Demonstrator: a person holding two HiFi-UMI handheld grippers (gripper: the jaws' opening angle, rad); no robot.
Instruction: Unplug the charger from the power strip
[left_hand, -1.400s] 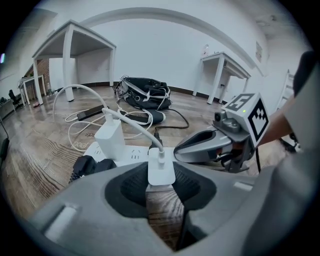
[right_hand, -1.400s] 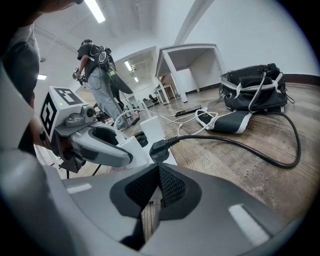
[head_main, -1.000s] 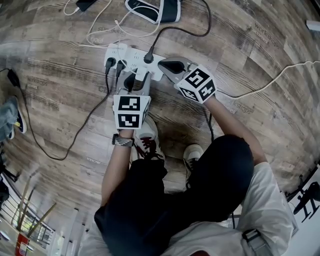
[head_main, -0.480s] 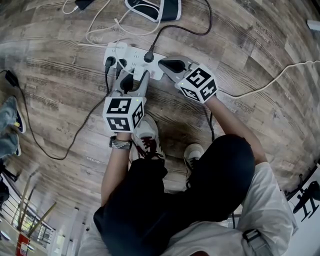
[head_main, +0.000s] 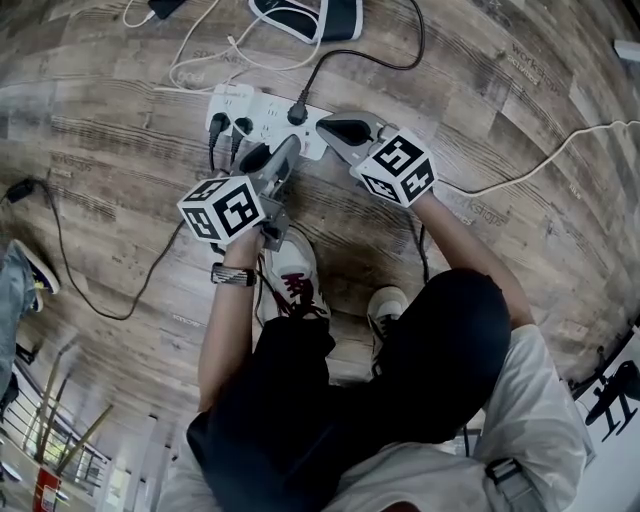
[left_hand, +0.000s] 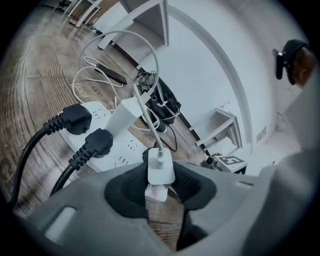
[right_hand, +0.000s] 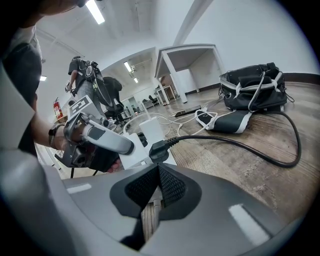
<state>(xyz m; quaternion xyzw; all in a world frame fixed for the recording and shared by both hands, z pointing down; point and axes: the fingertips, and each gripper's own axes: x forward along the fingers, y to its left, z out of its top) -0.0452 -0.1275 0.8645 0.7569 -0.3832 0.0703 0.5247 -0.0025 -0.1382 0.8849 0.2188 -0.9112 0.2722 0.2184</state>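
Observation:
A white power strip lies on the wooden floor with three black plugs in it, two at its left and one further right. My left gripper is at the strip's near edge, rolled over to one side. In the left gripper view it is shut on a small white charger, whose white cable runs up and away. Wooden floor shows under the charger, and the strip lies behind it to the left. My right gripper rests shut at the strip's right end.
A black bag lies beyond the strip, also in the right gripper view. Loose white cables and a long black cord trail over the floor. My shoes stand just behind the grippers. People stand far off.
My left gripper has rolled about its own axis, so its marker cube swung down and left while its jaws stayed at the strip's edge. The right gripper has not moved.

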